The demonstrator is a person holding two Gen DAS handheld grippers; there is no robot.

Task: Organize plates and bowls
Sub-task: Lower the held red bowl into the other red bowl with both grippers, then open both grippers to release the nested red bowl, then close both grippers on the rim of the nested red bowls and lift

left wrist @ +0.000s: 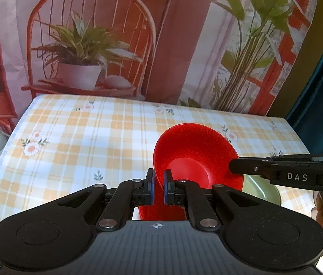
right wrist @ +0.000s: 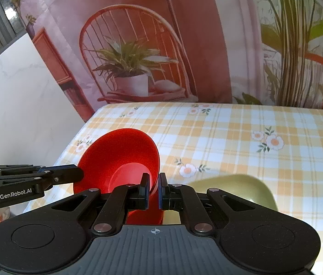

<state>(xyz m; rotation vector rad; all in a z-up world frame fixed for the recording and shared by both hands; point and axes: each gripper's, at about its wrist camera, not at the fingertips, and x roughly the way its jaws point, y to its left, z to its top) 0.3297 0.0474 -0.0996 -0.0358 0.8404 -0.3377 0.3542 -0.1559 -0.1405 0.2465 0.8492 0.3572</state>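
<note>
One red bowl (left wrist: 195, 155) is in view, carried clear of the surface (left wrist: 81, 137) and tilted so its inside faces both cameras. It is held from two opposite sides at the rim: the left gripper (left wrist: 159, 183) is clenched on the near rim in its own view, and the right gripper (right wrist: 153, 186) is clamped on the rim across from it. Judgement: the two-sided pinch steadies a wide, light bowl that a single rim grip would let swing.

One green dish (right wrist: 241, 188) lies on the checked cloth, just below and beside the red bowl; whether it is a plate or a shallow bowl cannot be told. Judgement: the red bowl is likely to be set onto or next to it.

Count: one red bowl, one green dish, two grippers. A printed backdrop (left wrist: 92, 45) stands behind.
</note>
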